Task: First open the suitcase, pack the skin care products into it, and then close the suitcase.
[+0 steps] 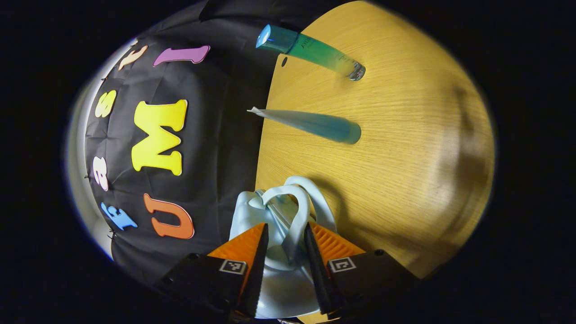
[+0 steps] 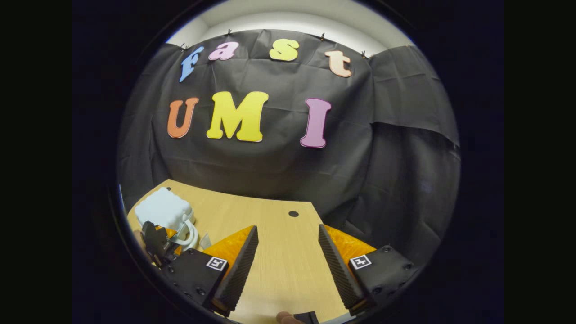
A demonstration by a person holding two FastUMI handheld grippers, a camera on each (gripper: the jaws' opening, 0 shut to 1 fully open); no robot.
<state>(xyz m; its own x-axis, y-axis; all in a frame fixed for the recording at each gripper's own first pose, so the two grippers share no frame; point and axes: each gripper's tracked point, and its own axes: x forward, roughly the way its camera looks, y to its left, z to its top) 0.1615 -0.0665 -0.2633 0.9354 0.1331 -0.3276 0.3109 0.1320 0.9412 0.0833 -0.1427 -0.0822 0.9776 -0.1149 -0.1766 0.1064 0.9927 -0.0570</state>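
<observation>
Left gripper view, rolled sideways so that the tabletop runs up the right of the picture: the left gripper (image 1: 286, 243) reaches toward a small pale blue hard-shell suitcase (image 1: 252, 213) whose two looped pale blue carry handles (image 1: 300, 211) rise between its fingers. The fingers flank the nearer handle closely, but actual contact on both sides cannot be made out, so whether the gripper is clenched on the handle or merely straddling it cannot be told. The suitcase sits at the edge of the light wooden table (image 1: 405, 148), against the black cloth wall. Two skin care products lie on the bare wood beyond it: a squeeze tube fading from pale grey to teal (image 1: 315, 123), nearer the suitcase, and a clear-based bottle of green liquid with a teal cap (image 1: 310, 51), farther off; the two are well apart and neither touches the case. A small dark round hole (image 1: 284, 61) marks the tabletop just beside the bottle. Right gripper view: the right gripper (image 2: 288, 261) hangs over bare wood with its fingers spread wide, released and holding nothing. At lower left the same suitcase (image 2: 163, 209) appears as a white ribbed shell lying shut on the table, with the left gripper (image 2: 155, 240) at its handles (image 2: 189, 234).
</observation>
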